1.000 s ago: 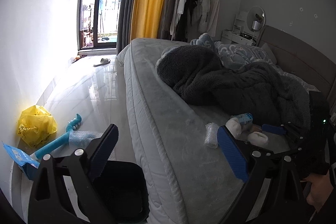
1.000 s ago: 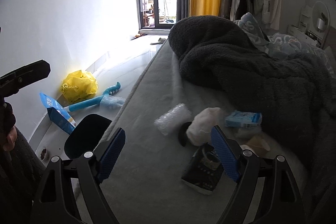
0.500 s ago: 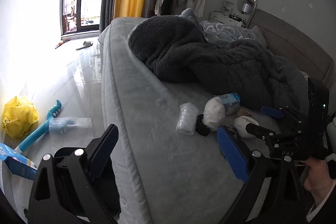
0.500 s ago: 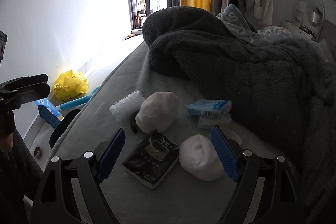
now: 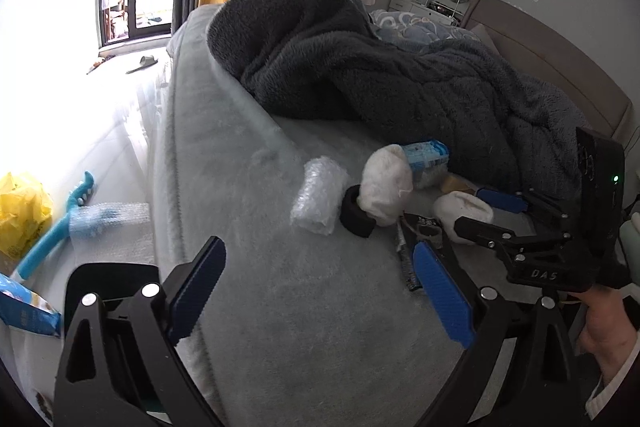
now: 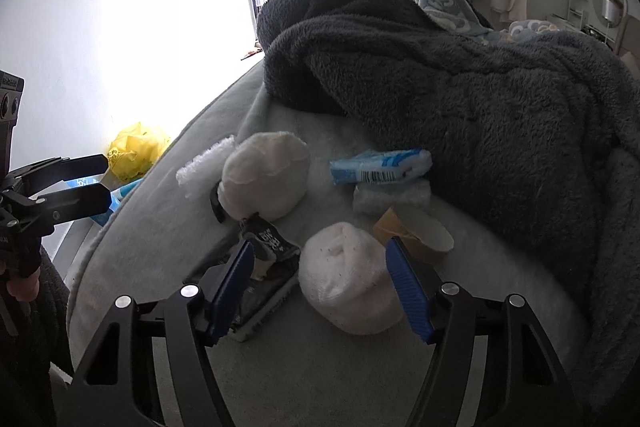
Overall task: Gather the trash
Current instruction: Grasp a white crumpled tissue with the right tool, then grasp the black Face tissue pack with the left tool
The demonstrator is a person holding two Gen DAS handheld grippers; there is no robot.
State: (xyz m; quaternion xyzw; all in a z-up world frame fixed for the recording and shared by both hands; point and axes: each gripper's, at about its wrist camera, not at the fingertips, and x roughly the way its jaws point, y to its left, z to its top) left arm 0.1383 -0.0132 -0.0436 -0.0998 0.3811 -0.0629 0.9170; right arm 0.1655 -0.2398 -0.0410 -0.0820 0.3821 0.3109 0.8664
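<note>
The right claw (image 6: 320,283) is spread wide around a white wad (image 6: 348,287) on the bed (image 6: 160,227), not gripping it. The left claw (image 5: 320,291) is held open, empty. A black packet (image 6: 264,267) is partly hidden behind a finger. A black bin (image 5: 108,287) is cut off below.

left gripper (image 5: 320,291) agape over bed (image 5: 280,307) | right gripper (image 5: 486,215) straddling white wad (image 5: 464,211)
</note>
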